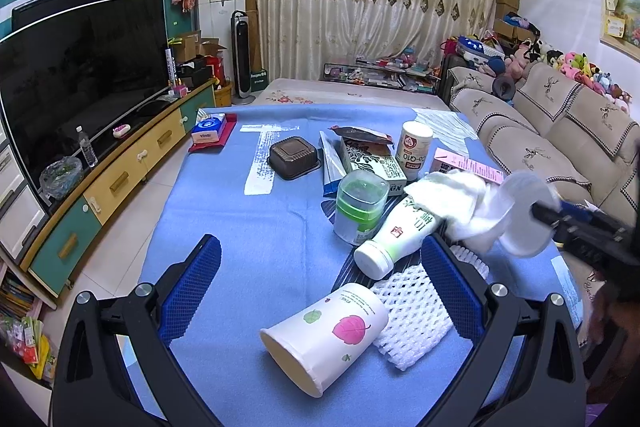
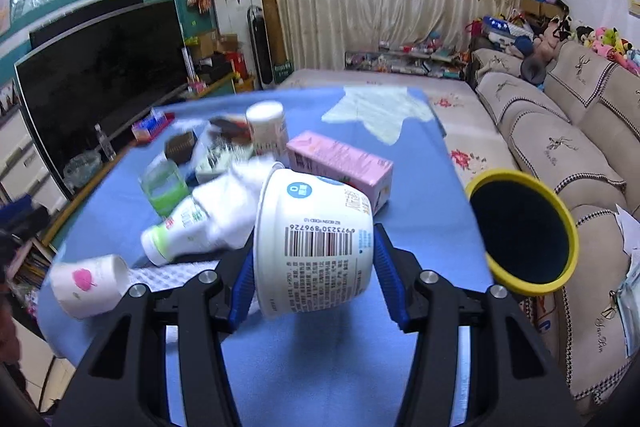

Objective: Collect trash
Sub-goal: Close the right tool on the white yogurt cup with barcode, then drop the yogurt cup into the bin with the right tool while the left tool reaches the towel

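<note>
My right gripper [image 2: 314,247] is shut on a white tub [image 2: 316,239] with a barcode label, held tilted above the blue tablecloth [image 2: 424,203]. In the left wrist view that tub [image 1: 524,215] and the right gripper [image 1: 560,219] appear blurred at the right edge. My left gripper [image 1: 319,247] hovers open over the cloth, nothing between its fingers. Just in front of it lie a paper cup [image 1: 326,335] with a pink leaf, a white foam net [image 1: 416,319] and a toppled white bottle [image 1: 400,235]. A yellow-rimmed bin [image 2: 524,231] with a dark inside stands right of the table.
Further back on the cloth are a green-lidded container [image 1: 360,207], crumpled white tissue [image 1: 452,199], a pink carton [image 1: 468,165], a white jar [image 1: 412,151], cartons and a brown tray [image 1: 294,157]. A sofa [image 2: 560,147] runs along the right, a television [image 1: 80,75] along the left.
</note>
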{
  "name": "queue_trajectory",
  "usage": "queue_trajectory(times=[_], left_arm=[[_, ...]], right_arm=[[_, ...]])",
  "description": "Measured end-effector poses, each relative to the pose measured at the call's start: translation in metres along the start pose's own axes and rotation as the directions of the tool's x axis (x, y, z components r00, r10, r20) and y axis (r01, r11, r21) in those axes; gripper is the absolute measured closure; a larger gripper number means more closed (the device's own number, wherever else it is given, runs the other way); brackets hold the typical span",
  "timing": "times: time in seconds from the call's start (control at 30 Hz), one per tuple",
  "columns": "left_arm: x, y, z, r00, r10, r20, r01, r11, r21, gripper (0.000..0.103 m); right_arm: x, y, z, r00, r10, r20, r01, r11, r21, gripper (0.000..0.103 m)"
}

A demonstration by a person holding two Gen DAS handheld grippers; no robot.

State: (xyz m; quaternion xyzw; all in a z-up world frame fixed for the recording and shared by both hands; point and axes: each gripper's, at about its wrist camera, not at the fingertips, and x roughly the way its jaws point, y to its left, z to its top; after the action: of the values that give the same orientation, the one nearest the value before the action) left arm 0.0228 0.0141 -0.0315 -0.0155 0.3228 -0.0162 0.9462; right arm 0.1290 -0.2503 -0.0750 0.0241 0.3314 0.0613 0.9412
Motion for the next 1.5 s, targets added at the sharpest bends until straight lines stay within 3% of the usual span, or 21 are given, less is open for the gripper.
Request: queue_trajectory(times=[0.2, 0.4, 0.6, 0.7, 0.93, 1.0, 1.03, 1.3, 1.5], left_arm=[[-0.001, -0.008, -0.001, 1.0, -0.026, -0.002, 0.026, 1.0, 0.016, 0.005], [-0.002, -0.028, -0.001, 0.997, -0.08, -0.006, 0.08, 0.995, 0.063, 0.005], [0.006, -0.059, -0.004, 0.989, -0.142, -0.035, 0.145, 0.982, 0.122, 0.005], [0.013, -0.072, -0.006, 0.984, -0.166, -0.058, 0.173, 0.976, 0.136, 0.005], [0.041, -0.1, -0.015, 0.968, -0.212, -0.133, 0.232, 0.958, 0.168, 0.005], [0.053, -0.108, -0.017, 0.961, -0.221, -0.164, 0.249, 0.953, 0.174, 0.005], [0.057, -0.111, -0.017, 0.958, -0.226, -0.174, 0.256, 0.951, 0.175, 0.005], [0.095, -0.145, -0.008, 0.937, -0.255, -0.238, 0.308, 0.925, 0.221, 0.005], [0.123, -0.179, -0.003, 0.933, -0.236, -0.272, 0.312, 0.907, 0.284, 0.005]], right_arm=[[-0.034, -0.012, 0.014, 0.996, -0.014, 0.09, 0.013, 1.0, 0.007, 0.052], [-0.029, -0.068, 0.026, 0.986, -0.137, 0.1, 0.126, 0.987, 0.102, 0.052], [0.022, -0.153, 0.024, 0.963, -0.266, -0.035, 0.268, 0.94, 0.211, 0.052], [0.062, -0.197, 0.015, 0.937, -0.317, -0.145, 0.344, 0.909, 0.234, 0.052], [0.126, -0.257, -0.009, 0.89, -0.34, -0.304, 0.423, 0.863, 0.276, 0.052], [0.136, -0.263, -0.014, 0.881, -0.342, -0.326, 0.434, 0.858, 0.275, 0.043], [0.139, -0.267, -0.016, 0.88, -0.341, -0.331, 0.436, 0.856, 0.278, 0.036], [0.116, -0.257, -0.01, 0.902, -0.338, -0.269, 0.41, 0.867, 0.284, 0.034], [0.087, -0.234, -0.003, 0.919, -0.33, -0.215, 0.379, 0.889, 0.255, 0.034]])
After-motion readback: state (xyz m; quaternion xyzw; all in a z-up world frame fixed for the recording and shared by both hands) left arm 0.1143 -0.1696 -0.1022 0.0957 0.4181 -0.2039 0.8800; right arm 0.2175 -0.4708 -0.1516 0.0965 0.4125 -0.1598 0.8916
